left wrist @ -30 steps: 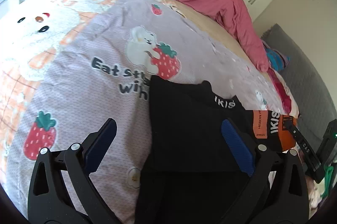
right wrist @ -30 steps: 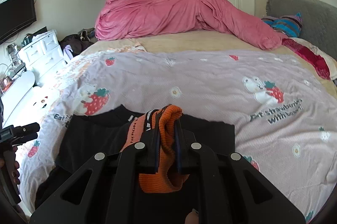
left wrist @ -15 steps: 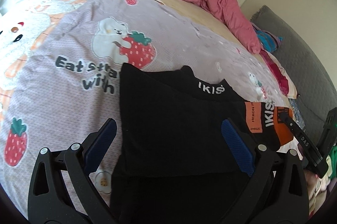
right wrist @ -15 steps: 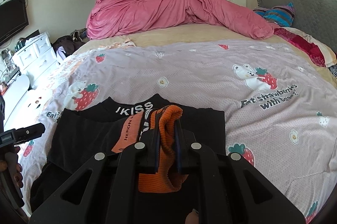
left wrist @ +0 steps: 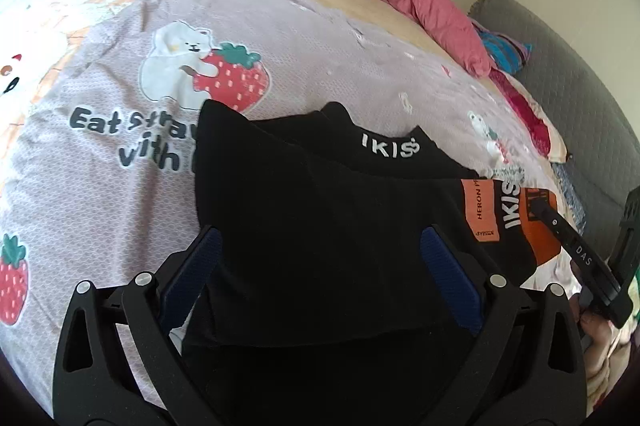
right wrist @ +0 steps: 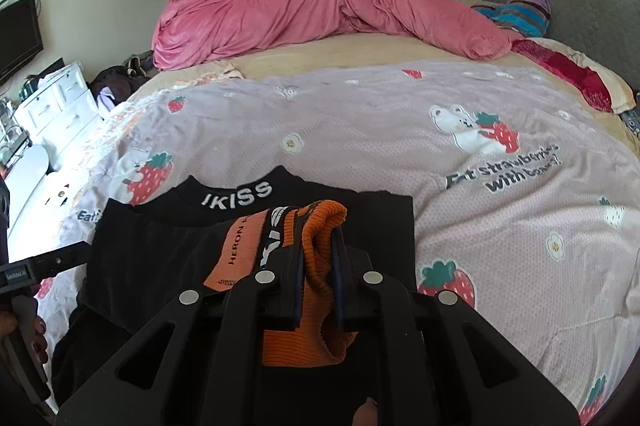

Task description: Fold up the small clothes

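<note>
Bedroom: bed under a lilac strawberry-bear blanket [right wrist: 360, 130], pink duvet [right wrist: 304, 10] heaped at the far side. Black IKISS sweater [left wrist: 320, 210] lies on the blanket's near edge. Right claw [right wrist: 316, 266] clamped on its orange ribbed cuff [right wrist: 320, 226]. Left claw [left wrist: 316, 266] spread wide above the black cloth, gripping nothing.

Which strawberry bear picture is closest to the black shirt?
The bear hugging a strawberry just beyond the black shirt; the shirt nearly touches it. The other bear sits far off.

black top [left wrist: 320, 226]: matt cloth | orange cuff [right wrist: 320, 258]: ribbed knit | bedsheet [right wrist: 380, 130]: dimpled cloth | pink blanket [right wrist: 300, 10]: soft, creased
</note>
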Available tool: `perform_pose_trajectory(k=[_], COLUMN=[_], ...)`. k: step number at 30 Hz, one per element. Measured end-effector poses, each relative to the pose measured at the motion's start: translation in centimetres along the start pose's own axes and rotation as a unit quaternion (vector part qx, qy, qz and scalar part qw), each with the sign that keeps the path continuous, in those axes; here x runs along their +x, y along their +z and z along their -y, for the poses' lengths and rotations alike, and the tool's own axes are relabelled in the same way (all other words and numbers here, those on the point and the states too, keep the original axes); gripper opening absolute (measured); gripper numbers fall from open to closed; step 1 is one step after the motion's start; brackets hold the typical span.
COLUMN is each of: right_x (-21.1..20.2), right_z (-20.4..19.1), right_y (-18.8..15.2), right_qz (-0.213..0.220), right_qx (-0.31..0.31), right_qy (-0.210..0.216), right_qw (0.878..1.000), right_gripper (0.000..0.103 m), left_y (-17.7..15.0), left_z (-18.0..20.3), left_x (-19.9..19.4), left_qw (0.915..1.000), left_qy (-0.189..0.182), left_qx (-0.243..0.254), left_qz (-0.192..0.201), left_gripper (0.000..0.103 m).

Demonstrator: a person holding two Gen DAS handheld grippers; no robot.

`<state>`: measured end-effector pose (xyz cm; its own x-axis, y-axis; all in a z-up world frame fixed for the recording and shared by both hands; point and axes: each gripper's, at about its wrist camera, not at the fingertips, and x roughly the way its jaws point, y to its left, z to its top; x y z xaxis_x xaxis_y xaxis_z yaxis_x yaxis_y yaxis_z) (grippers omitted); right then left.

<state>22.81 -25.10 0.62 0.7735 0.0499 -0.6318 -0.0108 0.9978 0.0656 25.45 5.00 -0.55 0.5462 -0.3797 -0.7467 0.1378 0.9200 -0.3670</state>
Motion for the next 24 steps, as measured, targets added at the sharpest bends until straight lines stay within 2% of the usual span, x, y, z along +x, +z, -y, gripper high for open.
perform_pose_trajectory(k=[9, 13, 15, 24], right_x=[-0.2, -0.6, -0.7, 0.1], right_z=[1.3, 1.2, 0.8, -1.5], right_y=[-0.4, -0.7, -0.9, -2.2], right_qz=[0.003, 0.001, -0.001, -0.036], right_qx=[0.015, 0.004, -0.007, -0.042], right_qy=[-0.011, -0.010, -0.011, 0.020], right_qw=[1.000, 1.000, 1.000, 0.998], right_gripper=[0.016, 0.029, 0.029, 0.040], left_y=[-0.5, -0.6, -0.8, -2.0], left_z=[0.8, 1.2, 1.4, 2.3], left_x=[1.2, 1.1, 1.2, 2.1], left_qw=[0.9995, 0.9994, 0.9991, 0.9966], left_qy=[0.013, 0.007, 0.008, 0.021], left_qx=[0.020, 0.025, 0.032, 0.064], left_qz=[-0.020, -0.022, -0.024, -0.048], left_gripper=[0.093, 0.093, 0.093, 0.093])
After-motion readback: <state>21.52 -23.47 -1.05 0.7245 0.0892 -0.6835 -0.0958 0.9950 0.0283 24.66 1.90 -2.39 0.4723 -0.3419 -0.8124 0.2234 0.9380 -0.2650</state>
